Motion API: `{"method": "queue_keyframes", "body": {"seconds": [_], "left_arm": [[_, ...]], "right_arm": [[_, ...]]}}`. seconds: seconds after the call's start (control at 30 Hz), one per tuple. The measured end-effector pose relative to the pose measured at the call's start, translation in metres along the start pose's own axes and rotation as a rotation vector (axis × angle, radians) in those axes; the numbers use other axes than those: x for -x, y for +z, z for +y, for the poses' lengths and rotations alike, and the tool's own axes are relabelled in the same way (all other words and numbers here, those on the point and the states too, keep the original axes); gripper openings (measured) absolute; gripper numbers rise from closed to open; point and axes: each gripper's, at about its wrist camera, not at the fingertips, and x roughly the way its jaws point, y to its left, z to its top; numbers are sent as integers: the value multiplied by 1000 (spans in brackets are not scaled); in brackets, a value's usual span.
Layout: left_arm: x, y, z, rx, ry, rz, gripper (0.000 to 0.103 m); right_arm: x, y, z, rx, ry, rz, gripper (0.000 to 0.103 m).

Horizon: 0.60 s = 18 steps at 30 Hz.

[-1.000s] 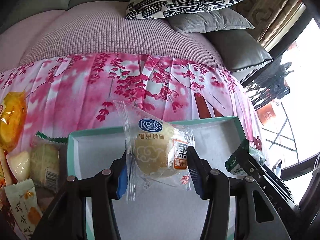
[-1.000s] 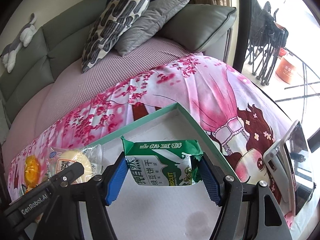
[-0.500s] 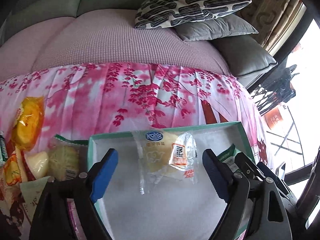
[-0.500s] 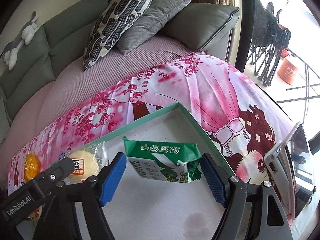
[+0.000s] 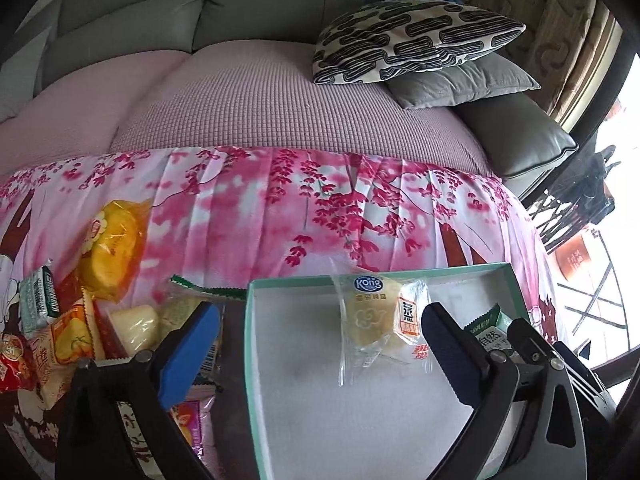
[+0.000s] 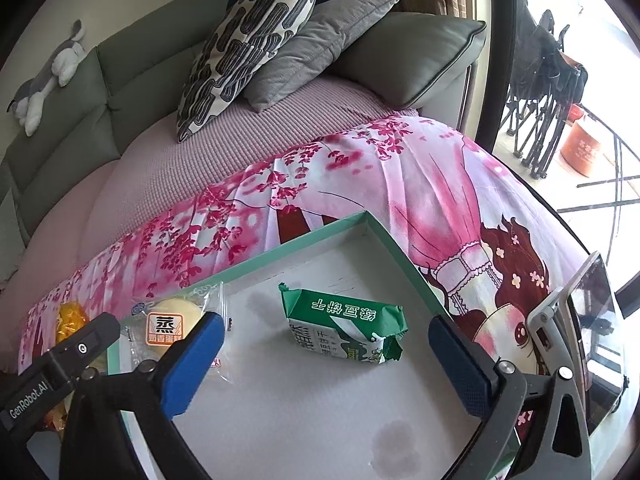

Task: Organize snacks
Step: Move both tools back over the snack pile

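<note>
Snacks down: bun packet [image 5: 382,322] and green biscuit pack [image 6: 346,330] now resting inside teal-rimmed box [image 6: 304,236], plenty of white floor free; left gripper [image 5: 320,354] and right gripper [image 6: 324,360] spread wide, released.

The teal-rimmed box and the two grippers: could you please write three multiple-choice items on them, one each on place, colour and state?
1. Where does the green biscuit packet lie?
A. inside the teal-rimmed box
B. on the cushion
C. in a gripper

2. What colour are the gripper pads?
A. red
B. blue
C. yellow

3. How do the left gripper and right gripper stand?
A. both shut
B. one shut
C. both open

Answers: A, it rests on the white floor; B, blue pads show; C, jaws are spread and touch no packet.
</note>
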Motion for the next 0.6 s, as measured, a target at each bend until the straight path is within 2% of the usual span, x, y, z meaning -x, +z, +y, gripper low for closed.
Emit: {"method": "queue_keyframes", "body": {"seconds": [0.17,0.43,0.6], "left_arm": [[9,-3,10,35,10,-2,101],[36,-16,31,68,36,-23,101],[57,-25,48,88,55,-38,101]], "right_arm": [[5,-1,4,11,8,1,103],[18,-9,17,32,115,11,103],[28,-14,26,57,136,-2,103]]}}
